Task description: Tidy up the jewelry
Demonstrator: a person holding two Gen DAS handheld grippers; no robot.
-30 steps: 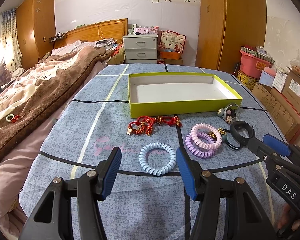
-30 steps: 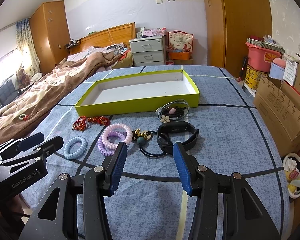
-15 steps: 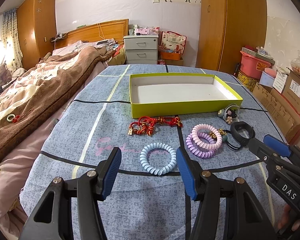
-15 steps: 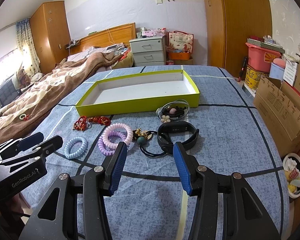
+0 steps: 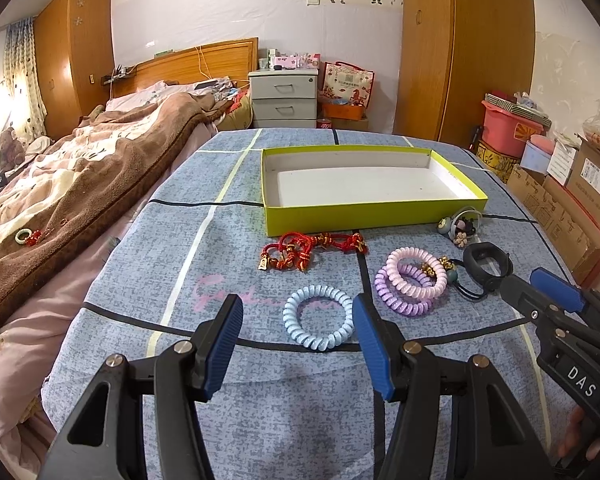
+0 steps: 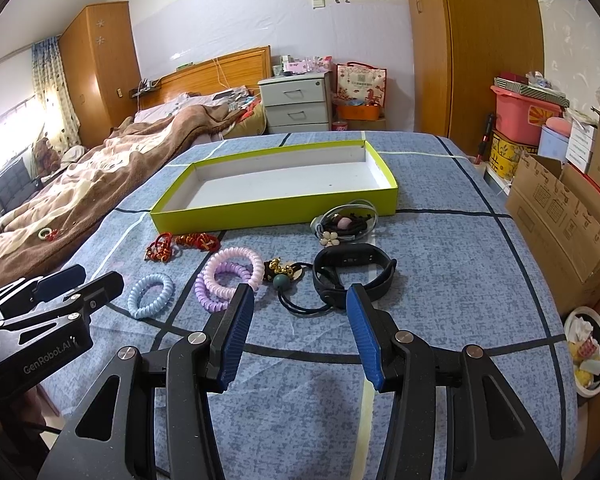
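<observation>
An empty yellow-green box (image 5: 364, 218) (image 6: 260, 214) lies on the blue patterned cloth. In front of it lie red cord bracelets (image 5: 300, 250) (image 6: 180, 245), a light blue coil band (image 5: 318, 322) (image 6: 151, 295), pink and purple coil bands (image 5: 414, 280) (image 6: 228, 276), a black hair tie with gold charms (image 6: 288, 280), a black wristband (image 5: 487, 266) (image 6: 354, 270) and a bundle of hair ties (image 6: 346, 224). My left gripper (image 5: 298, 344) is open just short of the blue band. My right gripper (image 6: 300, 332) is open, just short of the black wristband.
A bed with a brown blanket (image 5: 72, 184) runs along the left. Cardboard boxes (image 6: 560, 216) and a pink bin (image 6: 524, 116) stand at the right. A bowl of scraps (image 6: 588, 354) sits low on the right. A grey drawer unit (image 5: 284, 98) is behind.
Both grippers have stayed open and have barely shifted; the view has crept slightly. The jewelry has not moved.
</observation>
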